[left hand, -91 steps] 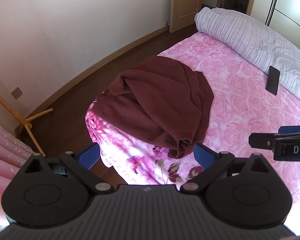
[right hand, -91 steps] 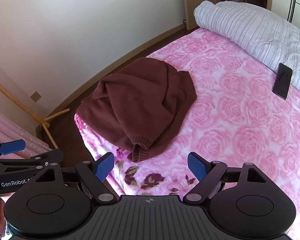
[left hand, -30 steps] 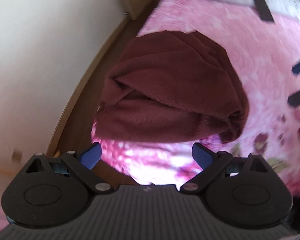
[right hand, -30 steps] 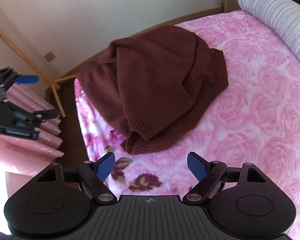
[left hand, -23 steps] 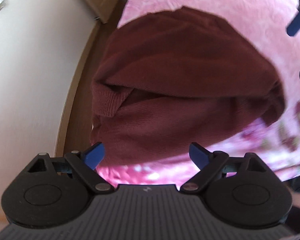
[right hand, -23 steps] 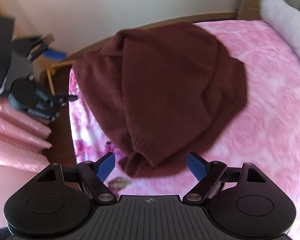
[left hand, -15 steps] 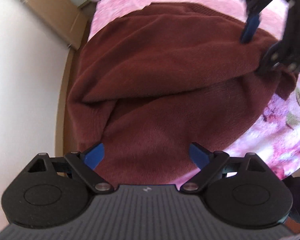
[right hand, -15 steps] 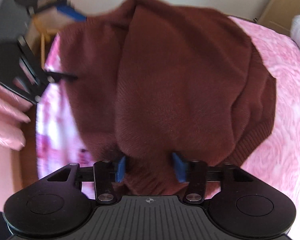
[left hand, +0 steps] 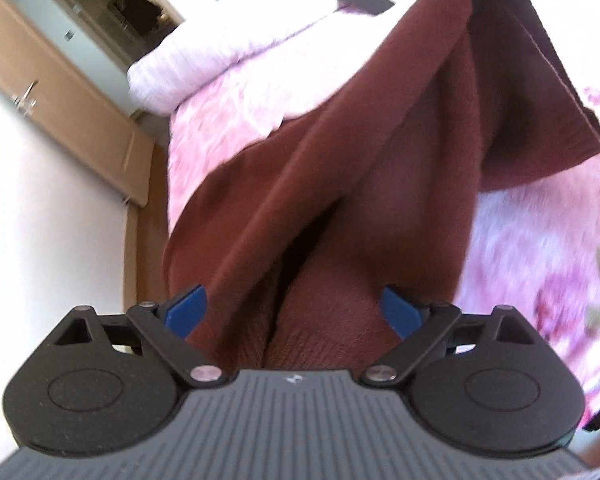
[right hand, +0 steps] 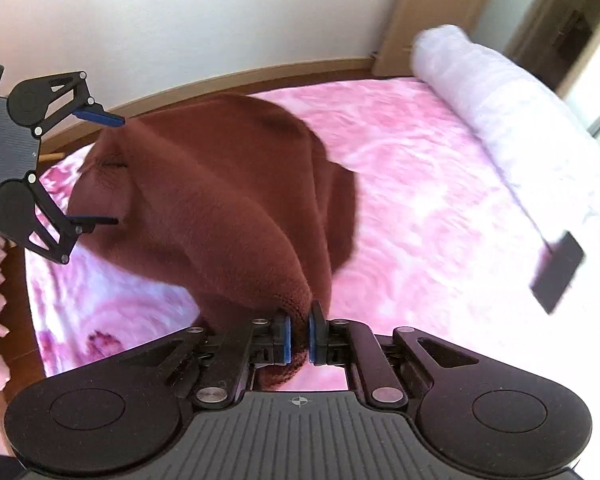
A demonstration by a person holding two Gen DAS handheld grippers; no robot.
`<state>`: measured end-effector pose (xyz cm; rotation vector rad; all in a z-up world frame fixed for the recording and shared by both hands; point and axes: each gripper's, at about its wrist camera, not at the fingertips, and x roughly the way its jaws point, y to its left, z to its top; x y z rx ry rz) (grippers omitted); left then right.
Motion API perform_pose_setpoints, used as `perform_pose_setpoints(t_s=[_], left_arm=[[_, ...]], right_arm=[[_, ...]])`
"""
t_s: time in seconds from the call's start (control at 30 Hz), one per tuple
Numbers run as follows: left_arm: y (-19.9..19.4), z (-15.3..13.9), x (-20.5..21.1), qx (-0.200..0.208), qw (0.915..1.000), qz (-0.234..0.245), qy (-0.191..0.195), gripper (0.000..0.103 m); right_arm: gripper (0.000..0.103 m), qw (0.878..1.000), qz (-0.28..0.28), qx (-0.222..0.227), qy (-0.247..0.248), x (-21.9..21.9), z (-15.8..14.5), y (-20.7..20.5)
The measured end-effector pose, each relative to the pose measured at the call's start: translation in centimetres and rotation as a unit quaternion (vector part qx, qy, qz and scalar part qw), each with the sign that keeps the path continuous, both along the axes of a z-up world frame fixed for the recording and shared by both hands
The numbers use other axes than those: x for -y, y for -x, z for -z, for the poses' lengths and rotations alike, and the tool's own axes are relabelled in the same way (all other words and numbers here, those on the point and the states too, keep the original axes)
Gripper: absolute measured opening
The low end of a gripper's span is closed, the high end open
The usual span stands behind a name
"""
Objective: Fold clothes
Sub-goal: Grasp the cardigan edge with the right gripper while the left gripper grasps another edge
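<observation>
A dark maroon knit sweater (right hand: 228, 200) lies bunched on the pink floral bed (right hand: 420, 184). My right gripper (right hand: 299, 336) is shut on the sweater's ribbed hem and lifts it off the bed; the sweater also shows in the left wrist view (left hand: 360, 200), stretched up toward the right gripper. My left gripper (left hand: 296, 312) is open, its blue fingers (left hand: 186, 310) on either side of a fold of the sweater's other edge. The left gripper also shows in the right wrist view (right hand: 100, 168), open at the sweater's left edge.
A black phone (right hand: 558, 272) lies on the bed to the right, beside a white striped duvet (right hand: 500, 92). A wooden door (left hand: 60, 92) and white wall stand past the bed. The bed's edge and wooden floor (right hand: 20, 280) are on the left.
My right gripper closed on the sweater's hem and raised it. My left gripper moved in low over the sweater's other edge, with cloth now between its open fingers.
</observation>
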<state>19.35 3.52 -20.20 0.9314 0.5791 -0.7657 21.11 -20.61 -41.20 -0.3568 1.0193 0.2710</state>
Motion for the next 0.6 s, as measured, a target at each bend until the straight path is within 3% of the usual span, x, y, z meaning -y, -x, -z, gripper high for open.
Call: perform_pose_setpoints(t_s=[0.07, 0.1, 0.13, 0.17, 0.23, 0.4, 0.6], left_arm=[[0.7, -0.1, 1.3, 0.002, 0.9998, 0.021, -0.008, 0.079], [1.1, -0.1, 1.9, 0.002, 0.9994, 0.031, -0.013, 0.067], [1.5, -0.2, 2.6, 0.002, 0.9989, 0.042, -0.018, 0.051], [1.9, -0.2, 3.2, 0.002, 0.9983, 0.053, -0.023, 0.042], [3.0, -0.5, 4.5, -0.001, 0.997, 0.072, -0.028, 0.003], [7.9, -3.6, 8.1, -0.031, 0.992, 0.122, 0.009, 0.003], [17.1, -7.2, 16.5, -0.075, 0.9761, 0.199, 0.046, 0.002]], right_arm=[[0.005, 1.0, 0.014, 0.003, 0.005, 1.4, -0.5, 1.0], [0.005, 1.0, 0.022, 0.003, 0.006, 1.9, -0.8, 1.7], [0.005, 1.0, 0.03, 0.003, 0.006, 2.5, -1.1, 2.5], [0.005, 0.999, 0.039, 0.004, 0.006, 3.1, -1.3, 3.2], [0.005, 0.998, 0.056, 0.005, 0.006, 4.0, -2.0, 4.8], [0.005, 0.992, 0.123, 0.025, 0.007, 10.1, -5.1, 12.2], [0.005, 0.977, 0.206, 0.051, 0.009, 18.7, -9.0, 22.0]])
